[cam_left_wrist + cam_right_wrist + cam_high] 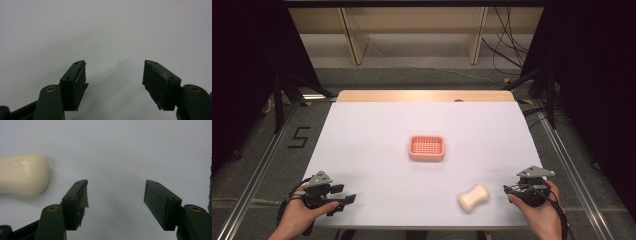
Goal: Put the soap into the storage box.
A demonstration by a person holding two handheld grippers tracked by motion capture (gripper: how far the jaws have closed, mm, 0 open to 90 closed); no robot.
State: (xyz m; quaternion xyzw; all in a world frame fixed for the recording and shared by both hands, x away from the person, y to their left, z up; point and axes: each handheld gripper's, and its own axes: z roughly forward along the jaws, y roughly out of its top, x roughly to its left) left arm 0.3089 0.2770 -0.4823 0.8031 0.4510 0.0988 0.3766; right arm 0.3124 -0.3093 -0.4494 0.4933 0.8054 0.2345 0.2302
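Cream soap (473,197) lies near the table's (362,130) near edge, just left of the right gripper (512,189), jaws apart and empty. The left gripper (343,199), also spread wide, rests at the near left. A pink dish (426,148) sits mid-table, nothing between. Shelving (357,35) and cables (507,45) beyond.

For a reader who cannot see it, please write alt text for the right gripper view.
The right gripper is open above a white table, with nothing between its two black jaws. A cream bar of soap lies on the table to their left, not touching them.
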